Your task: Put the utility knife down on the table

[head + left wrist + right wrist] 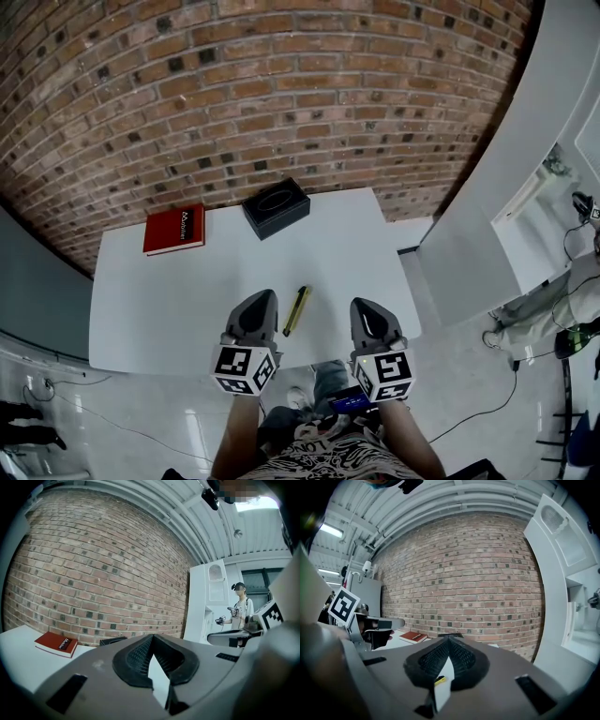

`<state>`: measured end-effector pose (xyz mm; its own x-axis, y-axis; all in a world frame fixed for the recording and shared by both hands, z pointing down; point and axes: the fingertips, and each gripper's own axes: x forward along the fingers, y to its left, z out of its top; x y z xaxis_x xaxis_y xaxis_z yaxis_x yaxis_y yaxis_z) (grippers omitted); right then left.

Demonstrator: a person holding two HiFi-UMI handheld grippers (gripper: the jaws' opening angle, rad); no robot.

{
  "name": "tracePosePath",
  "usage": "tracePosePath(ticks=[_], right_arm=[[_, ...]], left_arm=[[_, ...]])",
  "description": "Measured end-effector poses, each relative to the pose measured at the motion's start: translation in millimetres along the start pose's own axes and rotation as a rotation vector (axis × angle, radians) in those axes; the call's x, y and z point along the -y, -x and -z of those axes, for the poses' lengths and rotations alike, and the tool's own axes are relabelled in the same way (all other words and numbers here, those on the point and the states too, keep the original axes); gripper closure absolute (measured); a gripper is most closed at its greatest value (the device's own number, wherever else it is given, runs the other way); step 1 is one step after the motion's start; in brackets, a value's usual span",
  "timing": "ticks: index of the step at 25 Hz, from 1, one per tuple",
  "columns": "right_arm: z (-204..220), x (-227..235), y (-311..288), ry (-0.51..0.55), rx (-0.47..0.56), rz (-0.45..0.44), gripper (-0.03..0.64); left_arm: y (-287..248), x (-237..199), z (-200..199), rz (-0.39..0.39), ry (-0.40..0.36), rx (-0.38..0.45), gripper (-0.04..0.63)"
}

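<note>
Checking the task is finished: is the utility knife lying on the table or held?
On the table. The utility knife lies flat there between the left hand-held gripper and the right hand-held gripper, held by neither.

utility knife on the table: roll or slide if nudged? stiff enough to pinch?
Probably won't roll: the utility knife lies flat, long and slim, on the white table. It likely slides or spins if pushed off-centre, as that surface looks smooth. It looks rigid, so a mid-body pinch should lift it level.

Utility knife (439, 680) is being mostly hidden behind right gripper (448, 639), one yellow sliver showing. Black box (111, 641) is being half covered by left gripper (152, 636). Red book (174, 229) lettering: too small.
</note>
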<state>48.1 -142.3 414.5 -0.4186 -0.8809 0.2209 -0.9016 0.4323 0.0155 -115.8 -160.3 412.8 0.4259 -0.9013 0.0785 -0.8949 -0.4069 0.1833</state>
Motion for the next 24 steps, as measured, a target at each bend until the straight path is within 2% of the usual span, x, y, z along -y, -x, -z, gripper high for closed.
tracePosePath(ticks=[24], right_arm=[[7, 5, -6, -0.022, -0.011, 0.018, 0.614]], left_arm=[[-10, -12, 16, 0.004, 0.028, -0.043, 0.581]])
